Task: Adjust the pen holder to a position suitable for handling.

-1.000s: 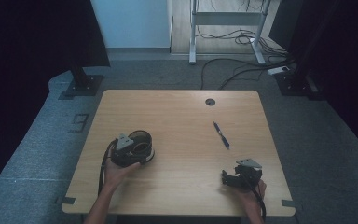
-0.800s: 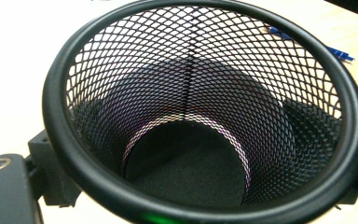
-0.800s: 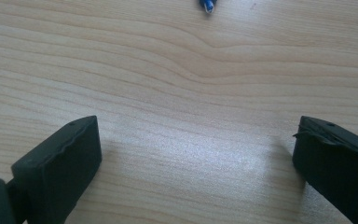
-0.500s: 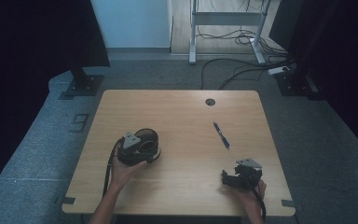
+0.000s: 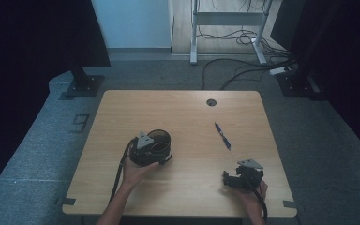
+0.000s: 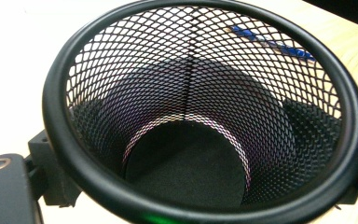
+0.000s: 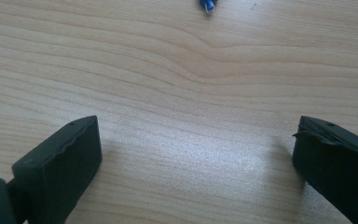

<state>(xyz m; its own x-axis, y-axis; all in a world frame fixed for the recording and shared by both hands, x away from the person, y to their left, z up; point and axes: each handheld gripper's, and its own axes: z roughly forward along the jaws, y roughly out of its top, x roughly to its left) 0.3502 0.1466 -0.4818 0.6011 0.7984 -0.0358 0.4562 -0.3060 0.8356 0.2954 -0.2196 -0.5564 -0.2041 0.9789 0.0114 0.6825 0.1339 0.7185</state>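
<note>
A black mesh pen cup [image 5: 159, 139] stands on the wooden table [image 5: 183, 110], left of centre. My left gripper [image 5: 151, 149] is shut on it, one jaw on each side of the mesh wall. In the left gripper view I look down into the cup [image 6: 191, 116], which holds nothing. A blue pen [image 5: 222, 135] lies flat to the right of the cup and shows through the mesh [image 6: 272, 43]. My right gripper [image 5: 232, 179] rests near the front right edge, open, with bare wood between its jaws [image 7: 196, 158]. The pen's tip [image 7: 207, 4] lies well ahead of it.
A round cable hole [image 5: 211, 102] sits near the table's far edge. Beyond the table are grey carpet, black stand bases [image 5: 82, 85] and loose cables [image 5: 243, 47]. The far half of the table is bare wood.
My left gripper has carried the cup a little to the right, toward the table's middle. The right gripper has stayed where it was.
</note>
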